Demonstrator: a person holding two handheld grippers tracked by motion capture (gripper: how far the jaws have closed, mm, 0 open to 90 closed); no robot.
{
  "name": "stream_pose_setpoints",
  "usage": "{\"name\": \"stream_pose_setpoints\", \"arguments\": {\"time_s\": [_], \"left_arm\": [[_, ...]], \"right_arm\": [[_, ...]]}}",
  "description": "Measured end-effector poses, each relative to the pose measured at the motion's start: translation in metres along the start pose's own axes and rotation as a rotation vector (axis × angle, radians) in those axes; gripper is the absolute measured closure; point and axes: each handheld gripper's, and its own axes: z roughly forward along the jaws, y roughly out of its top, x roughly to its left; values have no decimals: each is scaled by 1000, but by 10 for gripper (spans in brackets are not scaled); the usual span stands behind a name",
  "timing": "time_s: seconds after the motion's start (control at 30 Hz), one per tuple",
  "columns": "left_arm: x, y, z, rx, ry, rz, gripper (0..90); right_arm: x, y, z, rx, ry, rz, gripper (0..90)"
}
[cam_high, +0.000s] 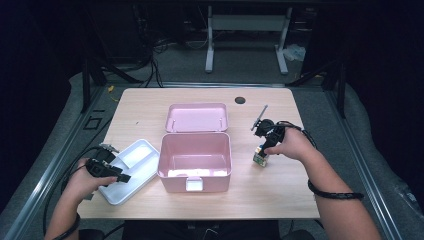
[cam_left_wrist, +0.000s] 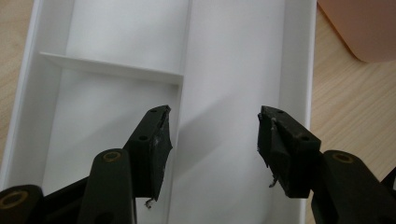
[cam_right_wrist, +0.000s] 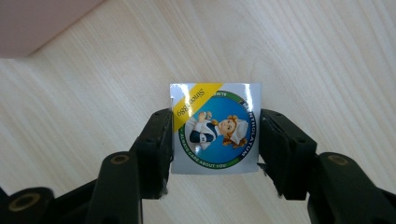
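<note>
The right gripper (cam_right_wrist: 212, 140) clamps a small Mentholatum box (cam_right_wrist: 215, 128) between its jaws, on the table (cam_high: 280, 190) right of the open pink case (cam_high: 195, 160). The left gripper (cam_left_wrist: 212, 135) hangs with jaws spread wide over the white divided tray (cam_left_wrist: 299, 56), which lies just left of the case

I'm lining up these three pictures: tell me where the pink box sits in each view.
High view: open pink box at table centre, lid back.
Left gripper view: its rounded corner at upper right, beside the white tray.
Right gripper view: a pink edge at upper left.
Shared landmark: the wooden table.
</note>
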Motion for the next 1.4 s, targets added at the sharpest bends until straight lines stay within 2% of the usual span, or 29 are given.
{"name": "stream_pose_setpoints", "arguments": {"time_s": [0.07,0.2,0.23,0.3,0.33,0.43,0.47,0.5,0.57,0.6,0.63,0.87,1.07,1.23,1.4], "left_arm": [[0,0,0,-2,1,-1,442],[1,-1,-1,-2,1,-7,443],[1,-1,-1,-2,1,-7,443],[1,-1,-1,0,1,-7,442],[1,-1,-1,0,1,-7,443],[1,-1,0,1,2,-7,443],[1,-1,0,2,1,-6,443],[1,-1,0,4,0,-6,442],[1,-1,0,5,0,-5,442],[1,-1,0,5,0,-5,443],[1,-1,1,9,-2,-6,443],[2,-2,1,8,-1,-11,443],[2,-2,2,12,-2,-12,443],[3,-2,2,12,-3,-11,442],[3,-2,2,18,-5,-9,443]], "right_arm": [[2,3,-7,10,6,-19,466],[9,7,-16,-31,30,-51,467],[11,9,-21,-5,15,-73,467],[18,12,-30,-8,25,-130,467],[21,15,-35,-6,40,-185,468],[30,19,-44,-22,57,-270,468],[32,21,-46,-25,45,-301,469],[35,22,-48,-31,31,-320,469],[39,26,-53,-28,35,-366,469],[39,26,-53,-28,35,-366,469],[42,29,-57,-23,30,-394,469],[51,39,-73,-32,41,-439,469],[63,56,-96,-28,37,-486,469],[73,67,-109,-27,53,-504,469],[85,80,-119,-49,62,-522,469]]}}
